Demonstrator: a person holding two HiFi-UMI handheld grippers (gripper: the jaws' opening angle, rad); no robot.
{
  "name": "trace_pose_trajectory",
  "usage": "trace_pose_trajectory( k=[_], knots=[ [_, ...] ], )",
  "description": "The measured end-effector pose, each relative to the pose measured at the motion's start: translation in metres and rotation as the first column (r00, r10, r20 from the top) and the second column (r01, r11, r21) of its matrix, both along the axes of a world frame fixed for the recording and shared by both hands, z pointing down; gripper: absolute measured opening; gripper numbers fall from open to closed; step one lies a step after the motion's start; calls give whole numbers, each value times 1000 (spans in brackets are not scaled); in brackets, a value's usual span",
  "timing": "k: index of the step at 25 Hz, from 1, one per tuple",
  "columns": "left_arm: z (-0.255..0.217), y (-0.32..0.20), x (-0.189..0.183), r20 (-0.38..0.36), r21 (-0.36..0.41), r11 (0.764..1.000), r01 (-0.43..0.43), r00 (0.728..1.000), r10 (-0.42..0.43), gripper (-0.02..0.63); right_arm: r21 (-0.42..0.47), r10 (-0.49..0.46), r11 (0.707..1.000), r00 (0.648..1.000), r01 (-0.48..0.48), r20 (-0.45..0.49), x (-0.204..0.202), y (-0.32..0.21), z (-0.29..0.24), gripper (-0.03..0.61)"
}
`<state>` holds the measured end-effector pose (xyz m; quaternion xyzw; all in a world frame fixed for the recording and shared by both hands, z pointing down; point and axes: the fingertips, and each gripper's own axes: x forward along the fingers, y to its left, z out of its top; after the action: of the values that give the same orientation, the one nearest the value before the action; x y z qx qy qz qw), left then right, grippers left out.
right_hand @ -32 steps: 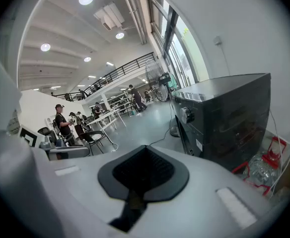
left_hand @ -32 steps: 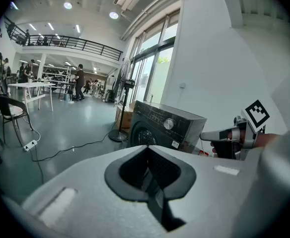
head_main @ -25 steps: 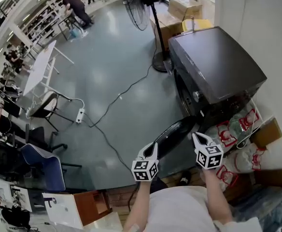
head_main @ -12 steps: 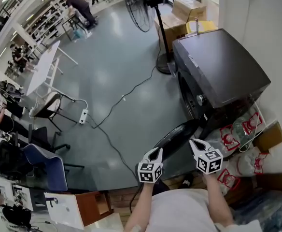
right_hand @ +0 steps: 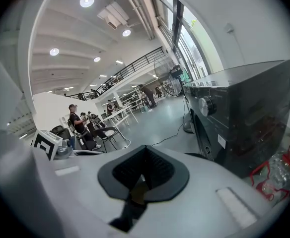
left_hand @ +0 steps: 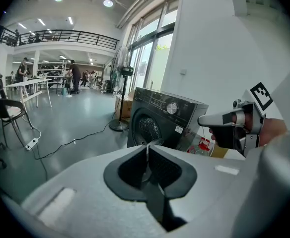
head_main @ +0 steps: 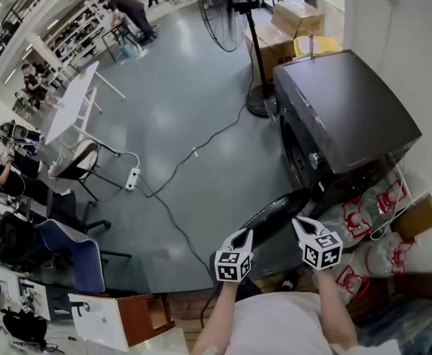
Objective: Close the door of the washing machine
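The dark washing machine (head_main: pixel 349 117) stands by the wall, its round door (head_main: pixel 275 211) swung wide open. The left tongs (head_main: pixel 244 234) and right tongs (head_main: pixel 298 223) hover just beside the door, both clenched on nothing.

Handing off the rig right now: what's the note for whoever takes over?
Left gripper: shut, empty, near the free edge of the open door; I can't tell if it touches.
Right gripper: shut, empty, beside the left one, nearer the machine.
Washing machine: against the wall, door swung wide open toward the person.
Done: nothing yet.
Left: push the door shut.
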<state>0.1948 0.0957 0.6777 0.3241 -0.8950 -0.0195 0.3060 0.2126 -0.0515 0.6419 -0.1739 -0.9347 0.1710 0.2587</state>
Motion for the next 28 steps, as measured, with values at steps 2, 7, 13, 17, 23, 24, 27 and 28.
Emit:
trace_pose_trajectory(
  k=[2,7,13,17,23,24,27,28],
  knots=[
    [-1,1,-5,2,2,1000,-1,1000,1,15,0,-2,1000,1000,2,-9,-3,2,2,3],
    [4,3,-13,-4,-4,1000,-6,1000,6,15,11,-13,1000,999,13,-34,-8,5,15,3],
    [13,11,-25,-12,-27,999,-26,1000,26,15,19,-32,999,998,33,-47,-19,16,23,3],
    [31,12,-32,-33,-70,993,-93,995,90,43,30,-53,998,997,55,-64,-25,24,31,3],
    [66,-3,-37,-118,-96,964,-246,965,235,134,35,-55,998,995,58,-78,-28,29,35,3],
    [73,-6,-38,-141,-97,961,-260,959,246,166,40,-56,997,995,60,-84,-28,29,37,3],
    [86,-6,-46,-163,-125,956,-266,956,245,165,59,-64,996,993,70,-99,-24,27,40,3],
    [88,-6,-47,-162,-134,955,-264,957,242,164,67,-74,995,992,81,-99,-23,26,41,3]
  ],
)
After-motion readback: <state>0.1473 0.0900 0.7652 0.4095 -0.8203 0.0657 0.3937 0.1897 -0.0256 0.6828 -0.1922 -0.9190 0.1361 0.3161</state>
